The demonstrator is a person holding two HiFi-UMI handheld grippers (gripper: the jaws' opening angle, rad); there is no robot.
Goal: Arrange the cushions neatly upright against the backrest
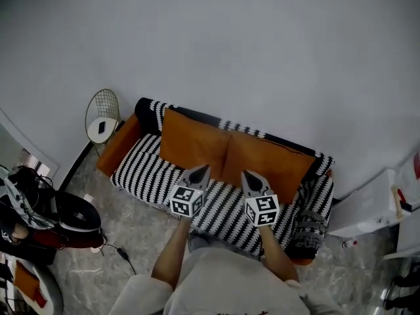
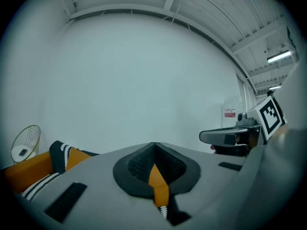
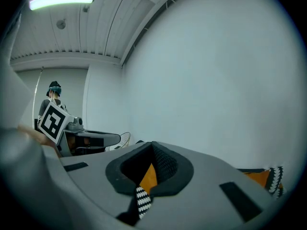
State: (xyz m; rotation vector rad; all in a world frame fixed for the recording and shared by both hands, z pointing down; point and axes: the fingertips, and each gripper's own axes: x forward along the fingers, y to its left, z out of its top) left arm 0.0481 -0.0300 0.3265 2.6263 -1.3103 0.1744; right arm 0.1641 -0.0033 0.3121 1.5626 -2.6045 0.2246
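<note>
Two orange cushions stand upright side by side against the sofa's backrest, the left cushion (image 1: 190,143) and the right cushion (image 1: 269,159). The sofa (image 1: 141,163) wears a black-and-white zigzag cover. My left gripper (image 1: 202,169) hangs over the seat in front of the left cushion, shut and empty. My right gripper (image 1: 248,174) hangs in front of the right cushion, also shut and empty. In the left gripper view the closed jaws (image 2: 154,150) leave only a sliver of orange fabric (image 2: 158,178) showing. The right gripper view shows the same at its jaws (image 3: 152,150).
A round wire side table (image 1: 102,117) stands by the sofa's left arm. A dark patterned cushion (image 1: 307,228) lies at the seat's right end. A white cabinet (image 1: 371,209) is to the right, and dark gear (image 1: 39,209) sits on the marble floor at left.
</note>
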